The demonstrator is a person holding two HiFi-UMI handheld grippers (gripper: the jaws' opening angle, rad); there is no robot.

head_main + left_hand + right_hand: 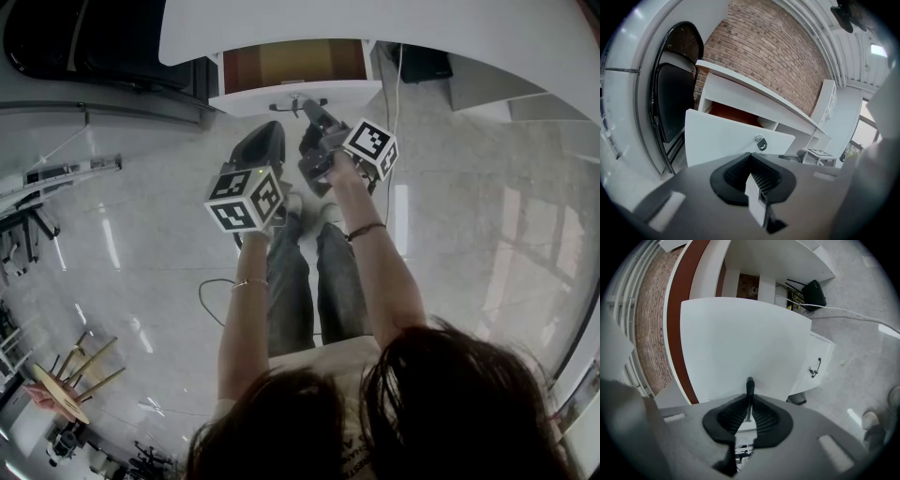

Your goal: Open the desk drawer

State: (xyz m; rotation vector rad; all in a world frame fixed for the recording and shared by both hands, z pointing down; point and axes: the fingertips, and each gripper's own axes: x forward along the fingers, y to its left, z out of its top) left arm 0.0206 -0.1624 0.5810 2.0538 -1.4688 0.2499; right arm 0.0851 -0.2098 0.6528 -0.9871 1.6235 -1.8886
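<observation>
The white desk [375, 23] has its drawer [295, 89] pulled out, showing a brown inside [291, 64]. In the left gripper view the drawer front [726, 140] carries a silver lock with a dark pull [761, 142]. My right gripper [307, 111] reaches to the drawer front. In its own view the right gripper [749, 397] is shut on that thin dark pull [750, 384] against the white front [740, 343]. My left gripper [272, 131] hangs a little short of the drawer, to the left. Its pads meet with nothing between them [751, 157].
A black chair [675, 93] stands left of the desk by a brick wall [773, 51]. Under the desk are a black box with cables [813, 289] and a small white cabinet [816, 364]. The person's legs [309, 281] are below, a cable [211, 300] and a wooden stool [70, 384] lie left.
</observation>
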